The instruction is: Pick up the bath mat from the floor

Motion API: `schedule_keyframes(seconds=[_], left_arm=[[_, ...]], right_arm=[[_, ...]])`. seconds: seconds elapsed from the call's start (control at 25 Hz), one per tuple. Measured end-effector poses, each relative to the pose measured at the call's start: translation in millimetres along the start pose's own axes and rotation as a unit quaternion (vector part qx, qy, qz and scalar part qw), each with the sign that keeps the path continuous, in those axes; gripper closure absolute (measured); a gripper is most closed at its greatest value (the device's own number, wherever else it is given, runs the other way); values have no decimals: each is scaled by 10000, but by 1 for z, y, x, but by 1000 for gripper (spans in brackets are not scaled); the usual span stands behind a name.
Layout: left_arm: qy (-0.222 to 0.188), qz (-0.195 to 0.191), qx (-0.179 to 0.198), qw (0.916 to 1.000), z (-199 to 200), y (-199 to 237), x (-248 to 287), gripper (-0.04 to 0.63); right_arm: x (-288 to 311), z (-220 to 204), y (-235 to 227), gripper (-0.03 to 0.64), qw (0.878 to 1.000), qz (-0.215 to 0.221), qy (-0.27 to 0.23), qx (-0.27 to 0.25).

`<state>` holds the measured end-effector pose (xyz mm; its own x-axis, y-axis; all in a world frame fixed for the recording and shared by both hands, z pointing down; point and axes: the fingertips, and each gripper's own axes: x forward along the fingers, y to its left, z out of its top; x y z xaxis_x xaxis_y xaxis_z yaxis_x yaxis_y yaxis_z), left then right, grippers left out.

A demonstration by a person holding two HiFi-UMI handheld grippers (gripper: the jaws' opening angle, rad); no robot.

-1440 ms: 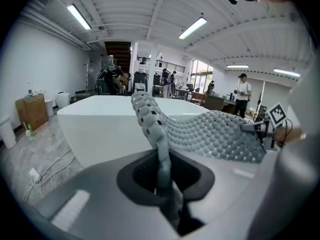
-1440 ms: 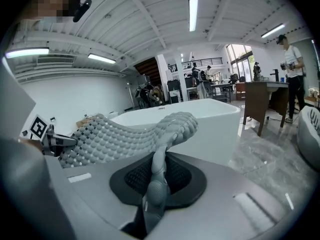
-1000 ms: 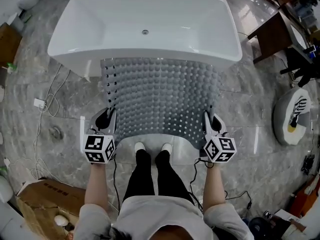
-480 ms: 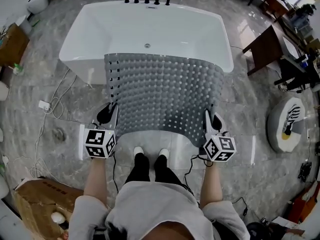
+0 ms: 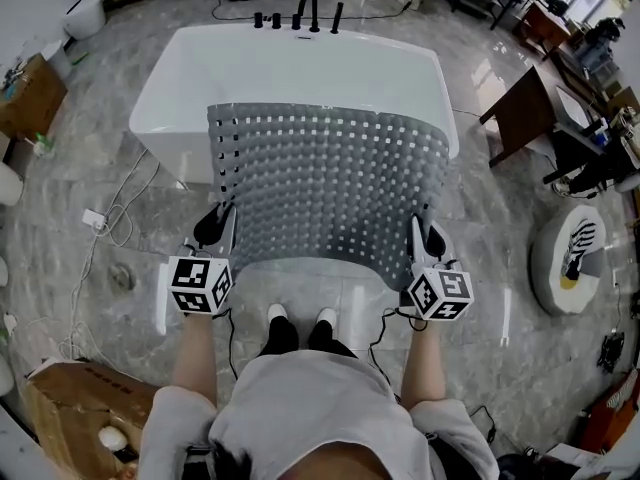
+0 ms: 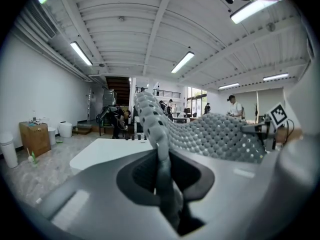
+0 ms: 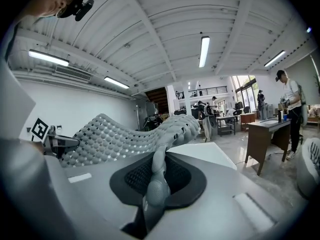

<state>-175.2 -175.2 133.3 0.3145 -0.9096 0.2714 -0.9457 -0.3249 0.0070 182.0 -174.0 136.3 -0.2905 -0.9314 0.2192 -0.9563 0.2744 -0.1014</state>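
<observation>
I hold the bath mat (image 5: 330,183) spread between both tools, raised in front of the bathtub (image 5: 290,63). The left gripper (image 5: 222,218) is clamped nearly closed on the mat's near left edge, and the right gripper (image 5: 420,230) likewise on the near right edge. Each gripper view shows the studded edge pinched between the jaws. The mat bows between the grips and humps ahead, so I judge it light, soft and limp, best held at both ends of one edge, as now. Its far edge seems clear of the floor (image 5: 110,198), though the mat hides the ground beneath. Against a second ago, the mat sits higher and covers more of the bathtub.
</observation>
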Motion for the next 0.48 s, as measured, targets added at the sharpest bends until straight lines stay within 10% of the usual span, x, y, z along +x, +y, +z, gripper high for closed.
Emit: schedule_keyframes(seconds=[0.48], left_arm=[[-575,193,104,9981,44,5,-17,549]], right_arm=[[-16,46,-1,584,9986,-20,-489,-212]])
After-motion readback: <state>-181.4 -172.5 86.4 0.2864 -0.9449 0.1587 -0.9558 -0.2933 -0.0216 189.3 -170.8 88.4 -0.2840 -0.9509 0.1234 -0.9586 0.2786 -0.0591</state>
